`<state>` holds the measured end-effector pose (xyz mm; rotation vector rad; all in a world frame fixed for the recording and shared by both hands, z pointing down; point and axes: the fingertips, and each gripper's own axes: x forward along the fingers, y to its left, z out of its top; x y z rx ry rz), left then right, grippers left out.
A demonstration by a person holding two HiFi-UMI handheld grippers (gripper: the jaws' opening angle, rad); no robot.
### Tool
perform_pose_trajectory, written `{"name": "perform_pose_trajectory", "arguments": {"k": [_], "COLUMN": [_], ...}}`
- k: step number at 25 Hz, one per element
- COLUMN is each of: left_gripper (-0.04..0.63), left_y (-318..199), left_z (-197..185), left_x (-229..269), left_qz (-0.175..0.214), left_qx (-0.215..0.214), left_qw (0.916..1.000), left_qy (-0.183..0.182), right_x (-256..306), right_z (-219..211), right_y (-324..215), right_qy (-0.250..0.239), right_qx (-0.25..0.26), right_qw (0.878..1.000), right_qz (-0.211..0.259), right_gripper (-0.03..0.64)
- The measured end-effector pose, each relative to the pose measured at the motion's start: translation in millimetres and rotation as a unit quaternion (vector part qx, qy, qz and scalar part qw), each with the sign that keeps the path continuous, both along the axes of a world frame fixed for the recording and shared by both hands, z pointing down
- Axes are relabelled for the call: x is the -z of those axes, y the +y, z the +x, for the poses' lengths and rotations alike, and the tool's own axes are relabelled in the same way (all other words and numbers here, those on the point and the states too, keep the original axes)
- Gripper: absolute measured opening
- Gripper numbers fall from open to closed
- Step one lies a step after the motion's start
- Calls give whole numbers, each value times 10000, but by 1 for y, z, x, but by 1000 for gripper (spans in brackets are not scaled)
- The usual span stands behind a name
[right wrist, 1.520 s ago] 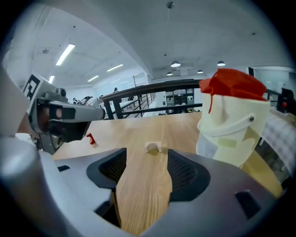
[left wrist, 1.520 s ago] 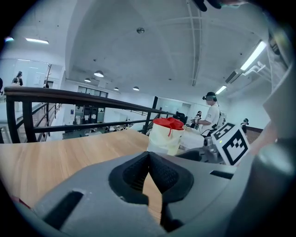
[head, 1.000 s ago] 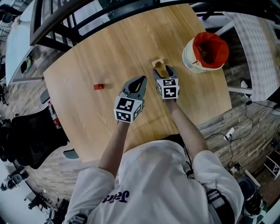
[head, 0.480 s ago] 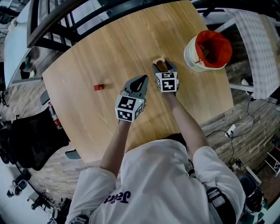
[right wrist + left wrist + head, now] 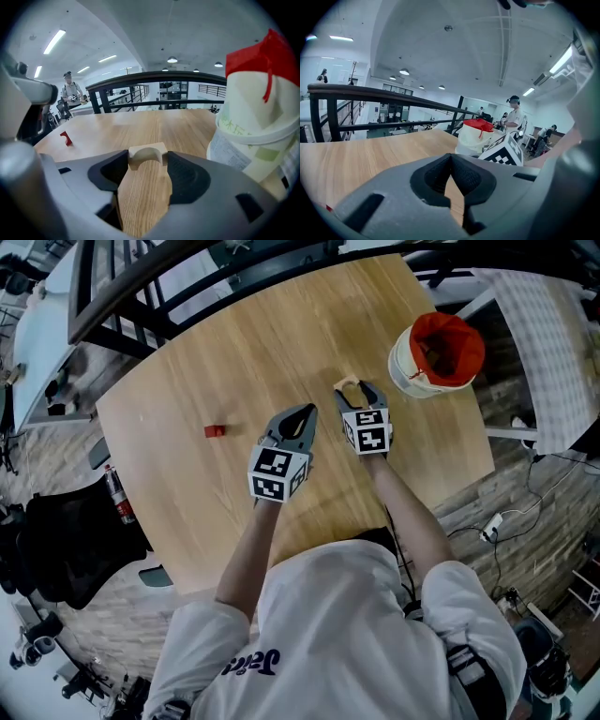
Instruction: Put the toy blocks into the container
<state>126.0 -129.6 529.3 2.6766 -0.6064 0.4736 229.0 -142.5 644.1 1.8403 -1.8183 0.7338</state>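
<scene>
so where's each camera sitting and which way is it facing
Head view: on the person's head, looking steeply down at the table; shows torso, both forearms, left tool and right tool.
Left gripper view: rides the left tool, looking low across the table along its closed jaws; the right tool's marker cube shows at right.
Right gripper view: rides the right tool, looking along jaws holding the arch block.
Shared: all three views show the bucket.

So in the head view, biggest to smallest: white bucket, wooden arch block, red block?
1. White plastic bucket with red liner
2. Pale wooden arch block, partly hidden
3. Small red block, nearly the same, so unsure
</scene>
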Motion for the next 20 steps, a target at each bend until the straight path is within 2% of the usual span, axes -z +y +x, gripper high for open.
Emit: {"name": "perform_pose_trajectory", "arguments": {"k": [8,14,17,20], "left_gripper": [6,6,6,6], "left_y": [3,9,13,20], "left_z": [22,52,71,91], "left_x": [23,43,53,65], "left_qz": [154,308,371,451], "left_qx": [-111,-378,-553,-759], "left_qw": [9995,9980,9965,9941], "left_qy": [248,410,503,623], "right_x": [100,181,213,231], "right_z": [30,50,69,97], "right_y": [30,52,59,61], "right_qy": [526,960,1187,1386], "right_qx": [275,769,959,1181], "right_qw": [9961,9874,9827,9798], "right_qz": [652,998,1047,830], "right_gripper": [265,264,264,264]}}
